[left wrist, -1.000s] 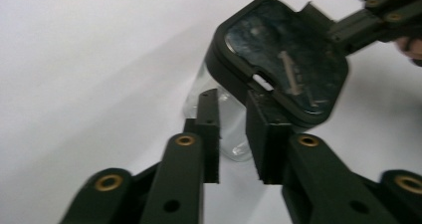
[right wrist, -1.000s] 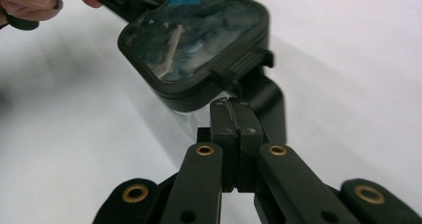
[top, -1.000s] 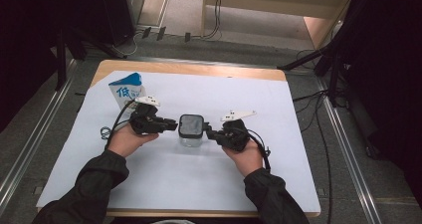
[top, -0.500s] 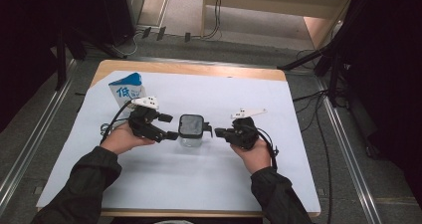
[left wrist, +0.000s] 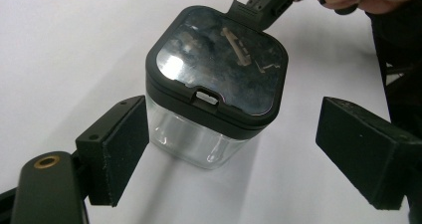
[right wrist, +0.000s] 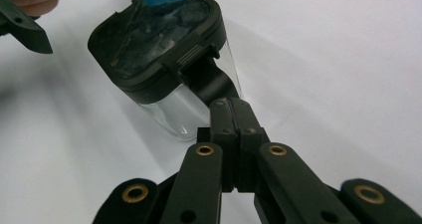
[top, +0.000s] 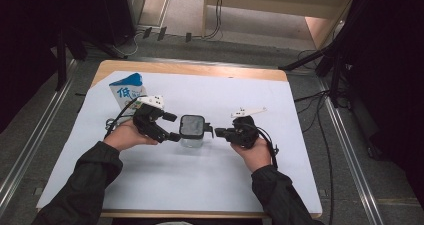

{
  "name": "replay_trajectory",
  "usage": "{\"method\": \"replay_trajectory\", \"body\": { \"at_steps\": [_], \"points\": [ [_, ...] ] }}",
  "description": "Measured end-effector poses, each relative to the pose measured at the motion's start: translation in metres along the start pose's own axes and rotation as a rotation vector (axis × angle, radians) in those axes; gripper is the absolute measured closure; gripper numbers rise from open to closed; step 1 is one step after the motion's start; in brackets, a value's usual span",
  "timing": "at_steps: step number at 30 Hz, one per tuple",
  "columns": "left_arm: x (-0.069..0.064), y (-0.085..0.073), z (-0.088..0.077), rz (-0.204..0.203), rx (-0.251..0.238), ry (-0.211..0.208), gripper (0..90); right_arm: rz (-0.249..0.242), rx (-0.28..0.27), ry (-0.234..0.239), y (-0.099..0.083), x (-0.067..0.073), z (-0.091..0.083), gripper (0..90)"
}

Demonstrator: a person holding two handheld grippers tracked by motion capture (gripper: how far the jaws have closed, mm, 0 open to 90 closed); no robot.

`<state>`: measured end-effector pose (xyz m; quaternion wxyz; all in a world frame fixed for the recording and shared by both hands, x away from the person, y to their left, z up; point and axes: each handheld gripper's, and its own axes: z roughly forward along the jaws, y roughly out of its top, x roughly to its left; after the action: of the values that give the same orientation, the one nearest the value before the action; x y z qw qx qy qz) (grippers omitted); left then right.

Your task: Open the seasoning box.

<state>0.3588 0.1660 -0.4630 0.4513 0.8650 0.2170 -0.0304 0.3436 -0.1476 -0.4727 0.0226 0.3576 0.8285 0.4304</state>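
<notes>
Carton: a blue-and-white milk carton stands at the far left of the white sheet that covers the table, behind the left hand.
Left gripper: the left gripper sits just left of the container; its 2 jaws have just been opening and now stand wide apart, 1 on either side of the container's near wall. In the left gripper view the pads are clear of the clear wall, nothing pressed between them.
Container: a clear square container with a black lid stands upright in the middle of the sheet, between the 2 grippers. The lid's dark window reflects the room.
Right gripper: the right gripper comes in from the container's right; its 2 jaws are pressed fully together, and their tips meet a black tab at the lid's edge. Whether anything is pinched between them I cannot tell.
</notes>
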Motion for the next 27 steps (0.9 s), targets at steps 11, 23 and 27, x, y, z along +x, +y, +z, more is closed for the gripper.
{"method": "replay_trajectory", "body": {
  "at_steps": [11,23,27],
  "points": [
    [0.01,0.0,0.012,0.03,0.0,-0.012,14.4,0.0,0.012,-0.001,-0.001,-0.001,0.005,90.0],
    [0.013,-0.002,0.03,0.057,0.015,-0.022,14.3,0.013,0.013,-0.006,-0.003,-0.001,0.008,90.0],
    [0.012,-0.002,0.032,0.089,0.008,-0.012,14.0,0.02,0.011,-0.01,-0.003,-0.001,0.009,90.0]
  ]
}}
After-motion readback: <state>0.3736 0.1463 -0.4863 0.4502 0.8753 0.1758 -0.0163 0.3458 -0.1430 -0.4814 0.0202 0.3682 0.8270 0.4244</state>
